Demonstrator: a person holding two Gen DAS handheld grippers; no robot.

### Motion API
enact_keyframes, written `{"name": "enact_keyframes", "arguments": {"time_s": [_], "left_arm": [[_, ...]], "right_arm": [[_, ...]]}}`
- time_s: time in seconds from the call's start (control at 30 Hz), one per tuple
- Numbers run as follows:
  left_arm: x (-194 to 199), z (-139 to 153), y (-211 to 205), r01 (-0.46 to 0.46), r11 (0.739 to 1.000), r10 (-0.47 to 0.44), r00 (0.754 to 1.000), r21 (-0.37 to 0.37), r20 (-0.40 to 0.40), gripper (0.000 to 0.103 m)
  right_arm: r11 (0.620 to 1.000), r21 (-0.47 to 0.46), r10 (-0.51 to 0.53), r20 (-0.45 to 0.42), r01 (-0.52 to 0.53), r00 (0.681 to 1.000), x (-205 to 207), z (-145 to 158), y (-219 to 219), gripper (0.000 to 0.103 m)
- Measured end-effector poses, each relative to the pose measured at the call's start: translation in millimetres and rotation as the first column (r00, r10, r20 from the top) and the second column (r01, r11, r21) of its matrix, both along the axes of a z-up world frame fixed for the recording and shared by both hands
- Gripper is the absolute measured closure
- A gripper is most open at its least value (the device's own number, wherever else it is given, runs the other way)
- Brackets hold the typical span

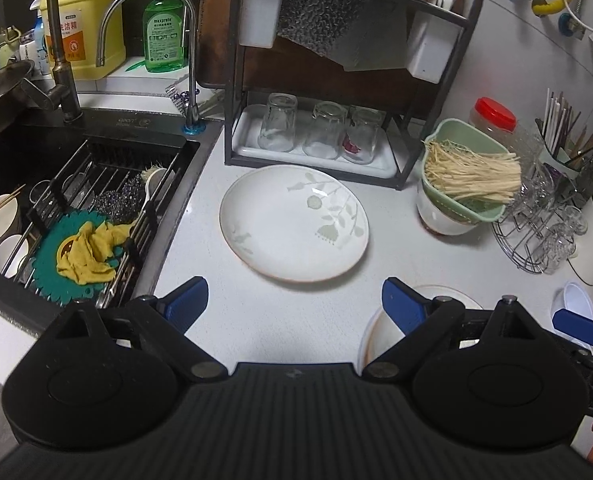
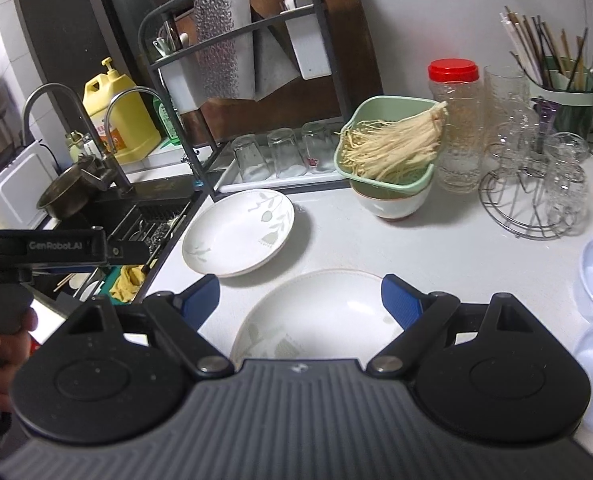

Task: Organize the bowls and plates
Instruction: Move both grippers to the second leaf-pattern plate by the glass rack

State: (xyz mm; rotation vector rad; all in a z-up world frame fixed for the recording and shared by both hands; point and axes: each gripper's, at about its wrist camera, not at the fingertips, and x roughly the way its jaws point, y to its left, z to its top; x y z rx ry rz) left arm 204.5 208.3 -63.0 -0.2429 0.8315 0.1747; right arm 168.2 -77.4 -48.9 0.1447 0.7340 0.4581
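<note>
On the white countertop [image 1: 296,332] two round white ceramic plates with a pale leaf pattern lie apart. The far plate [image 1: 294,222] rests just beside the black sink [image 1: 76,152], in front of the dark metal rack with upturned glasses [image 1: 320,132]. The near plate [image 2: 316,316] lies under the right gripper [image 2: 300,300], whose blue fingers stand wide with nothing between them. The left gripper [image 1: 295,304] is also wide and empty, over bare counter. I think the risk is a slip: both plates are flat and smooth, so a pinch on the thin rim can push the plate along the counter. The far plate could then knock the glasses, or the green basket of pale noodles [image 1: 466,176] that sits on a white bowl [image 1: 440,216].
</note>
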Motion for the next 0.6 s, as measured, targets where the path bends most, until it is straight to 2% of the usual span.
{"name": "enact_keyframes", "arguments": {"time_s": [0.33,0.5,0.6], "left_arm": [[50,-16,40,0.012,1.000,-0.013,0.999,-0.008,-0.043,0.007],[77,-35,57,0.033,0.999,-0.034,0.996,-0.007,-0.081,0.007],[91,-50,68,0.045,0.999,-0.047,0.994,-0.020,-0.103,0.007]], "right_arm": [[1.000,0.020,-0.007,-0.026,0.007,1.000,36,-12,37,0.015],[1.000,0.021,-0.019,-0.068,0.021,0.998,53,-22,53,0.021],[0.999,0.019,-0.031,-0.098,0.033,0.995,65,-29,64,0.029]]}}
